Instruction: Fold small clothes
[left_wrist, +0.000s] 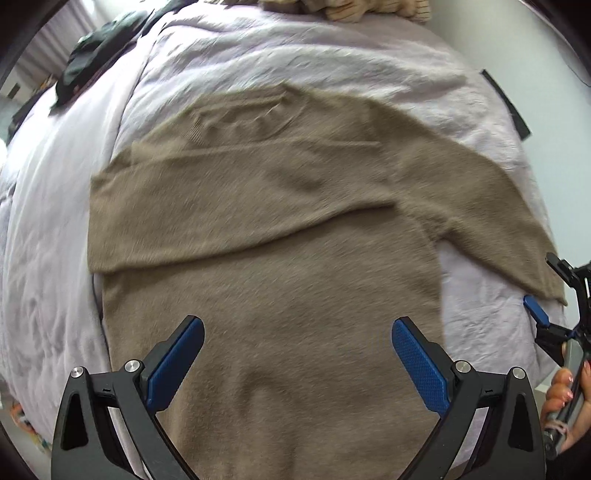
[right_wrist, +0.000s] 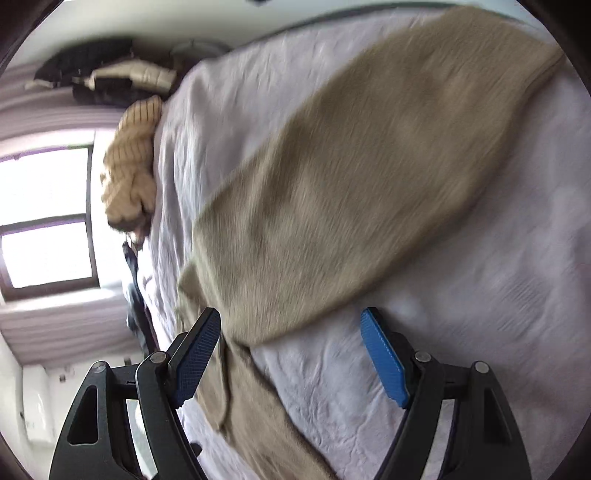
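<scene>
Left gripper (left_wrist: 297, 328) straight down, jaws wide, over sweater (left_wrist: 280, 229).

A home bedroom: a rumpled lilac bedspread (left_wrist: 332, 62), a curtained window (right_wrist: 48, 218).

Bed (left_wrist: 332, 62), covered with pale lilac crinkled bedspread. Lying directly on it: tan knit sweater (left_wrist: 273, 229), spread flat across the middle, one sleeve folded over the body, the other stretched toward the edge; cream striped knit garment (right_wrist: 133, 166), bunched at the far end; dark clothing (left_wrist: 99, 55), heaped at a far corner.
</scene>
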